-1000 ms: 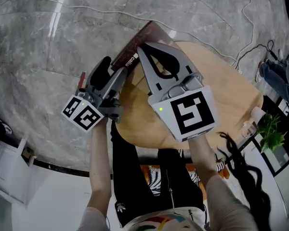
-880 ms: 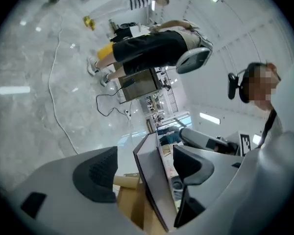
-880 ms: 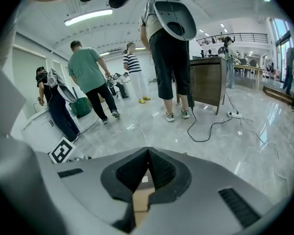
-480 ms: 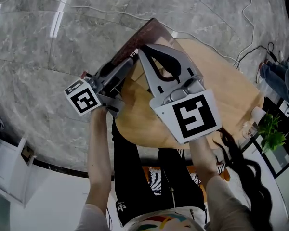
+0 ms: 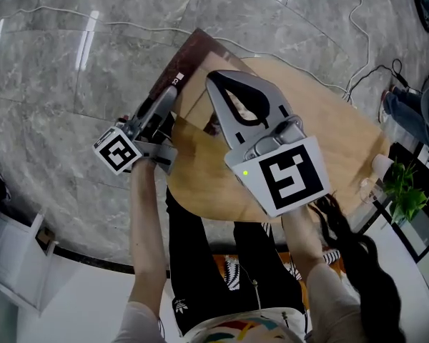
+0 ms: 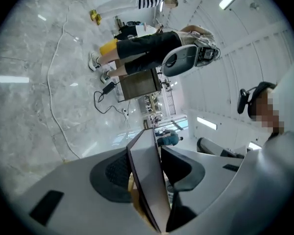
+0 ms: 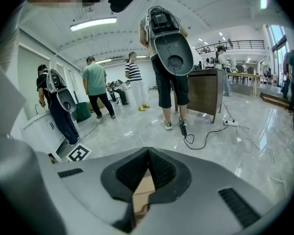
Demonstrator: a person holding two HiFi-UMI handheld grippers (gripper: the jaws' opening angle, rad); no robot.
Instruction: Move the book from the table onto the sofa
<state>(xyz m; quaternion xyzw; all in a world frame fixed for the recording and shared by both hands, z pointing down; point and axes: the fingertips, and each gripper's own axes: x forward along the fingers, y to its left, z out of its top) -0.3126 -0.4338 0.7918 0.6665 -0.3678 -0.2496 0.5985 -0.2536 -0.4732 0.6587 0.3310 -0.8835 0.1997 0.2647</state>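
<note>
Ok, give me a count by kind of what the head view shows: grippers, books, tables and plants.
grippers: 2, the left gripper and the right gripper
book: 1
table: 1
plant: 1
total: 5

Even indoor light, glare on polished stone, heavy fisheye in the gripper views.

In the head view the grey stone floor [image 5: 50, 98] carries white streaks of reflected ceiling light at far left and far centre. The wooden bench [image 5: 329, 141] is evenly lit, with a dark shadow on it beneath the book [image 5: 189, 63]. Focus is sharp, with mild bowing at the edges. Both gripper views are round fisheye pictures with black corners and strongly curved lines at the rim. Ceiling strip lights [image 7: 93, 23] burn out to white, and daylight from windows [image 7: 284, 33] at far right sheens the floor. In the left gripper view, the fingers [image 6: 73, 199] of the left gripper [image 6: 148, 146] and the book's near edge look soft, nearest the lens.
</note>
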